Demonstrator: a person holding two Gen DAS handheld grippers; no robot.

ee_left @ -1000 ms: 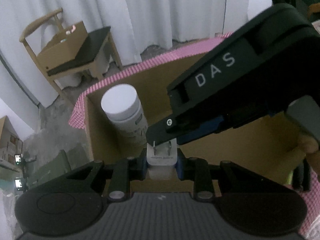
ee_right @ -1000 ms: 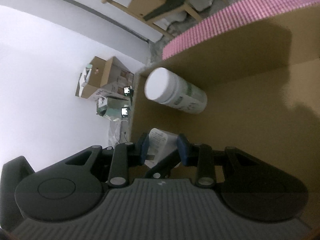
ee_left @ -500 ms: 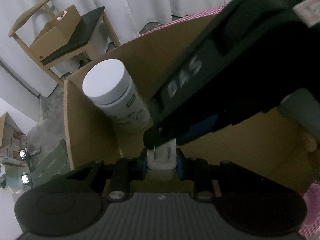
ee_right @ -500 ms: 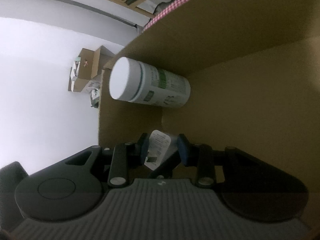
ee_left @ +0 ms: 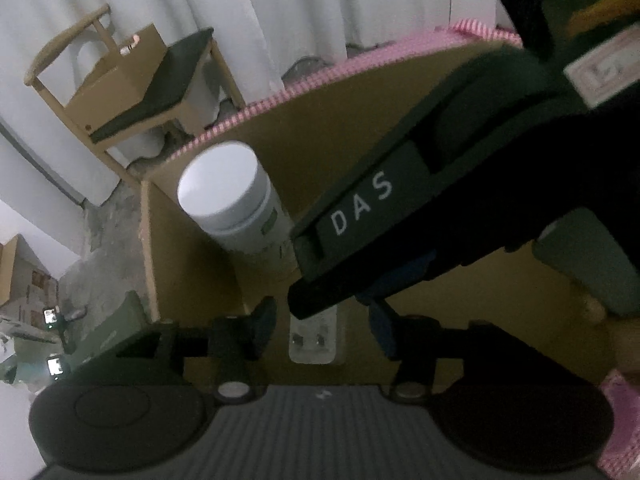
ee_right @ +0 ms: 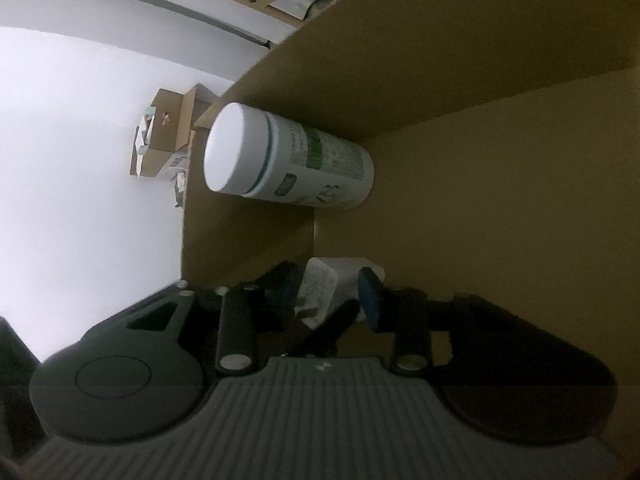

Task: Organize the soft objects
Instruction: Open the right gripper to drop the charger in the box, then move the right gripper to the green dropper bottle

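Charger plug (ee_left: 313, 340), a small white block with two metal prongs, lies on the floor of the cardboard box (ee_left: 192, 264), and both our tools are gathered right over it. Starting from the left tool (ee_left: 320, 320): its jaws are opening, the blue pads stand clear on either side of the plug, and nothing presses on it any more. The plug sits squarely in the gap, prongs facing back up toward us, so its long axis runs roughly along the line the tool points.

The right tool (ee_right: 332, 296) reaches in from the other side, its black body crossing above the plug in the left wrist view. Its jaws are opening too. From its own camera the plug (ee_right: 320, 292) is between the pads, printed face toward us; the near pad looks close to or against it, the far pad appears apart, so we judge the hold to be letting go rather than firm.

Farther out, a white canister with green print (ee_right: 288, 160) stands in the box corner, near the plug but not touching it. Beyond the box wall we see the pink checked cloth (ee_left: 360, 68) on the tabletop, and a wooden chair (ee_left: 120, 92) by the curtain.

We judge that the coming move is to lift both tools straight out, since the plug lies directly beneath them and any sideways drag could knock it toward the canister.
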